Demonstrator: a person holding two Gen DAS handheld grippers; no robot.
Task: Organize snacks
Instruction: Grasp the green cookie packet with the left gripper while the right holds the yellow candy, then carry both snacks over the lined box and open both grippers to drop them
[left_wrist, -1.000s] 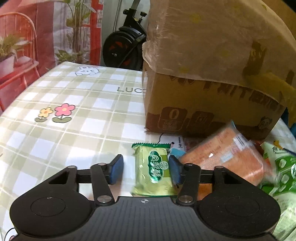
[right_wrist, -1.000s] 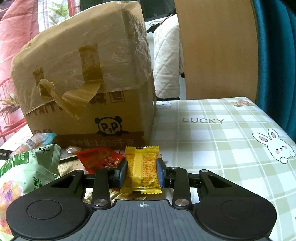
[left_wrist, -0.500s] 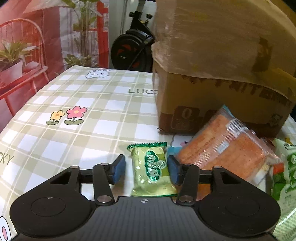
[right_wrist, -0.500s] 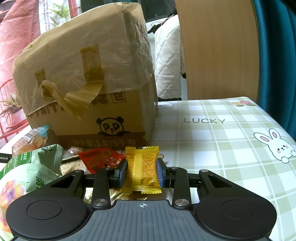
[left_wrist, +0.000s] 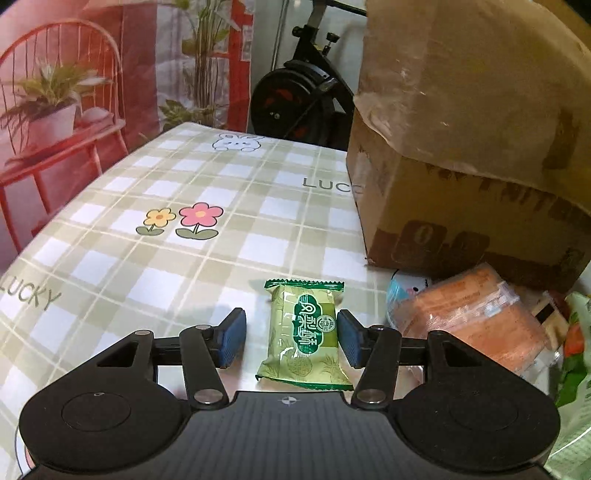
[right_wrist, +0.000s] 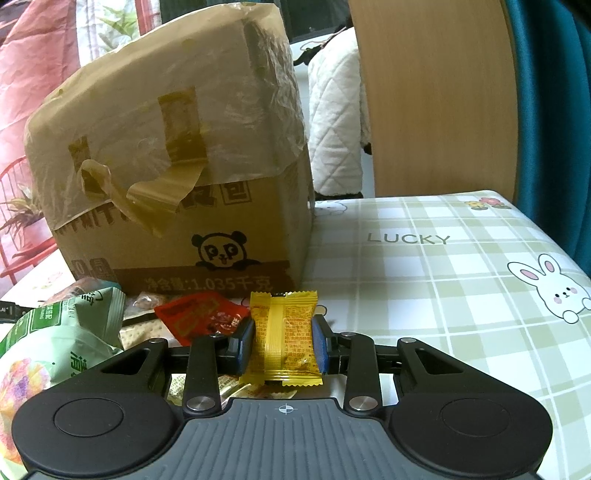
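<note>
— While the left gripper (left_wrist: 288, 338) is spread, where is the green packet (left_wrist: 303, 336) found?

— Flat on the tablecloth (left_wrist: 155, 280) between the released jaws, long axis pointing away. One yellow packet (right_wrist: 283, 339) is clamped upright by the right gripper (right_wrist: 282, 345) — one cardboard box (right_wrist: 177, 192) is seen beyond.

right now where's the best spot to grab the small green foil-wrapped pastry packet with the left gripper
Grip the green packet across its padded middle, on the long side edges. It lies flat, lengthwise between the open left gripper, crimped ends fore and aft, so come from above and behind.
</note>
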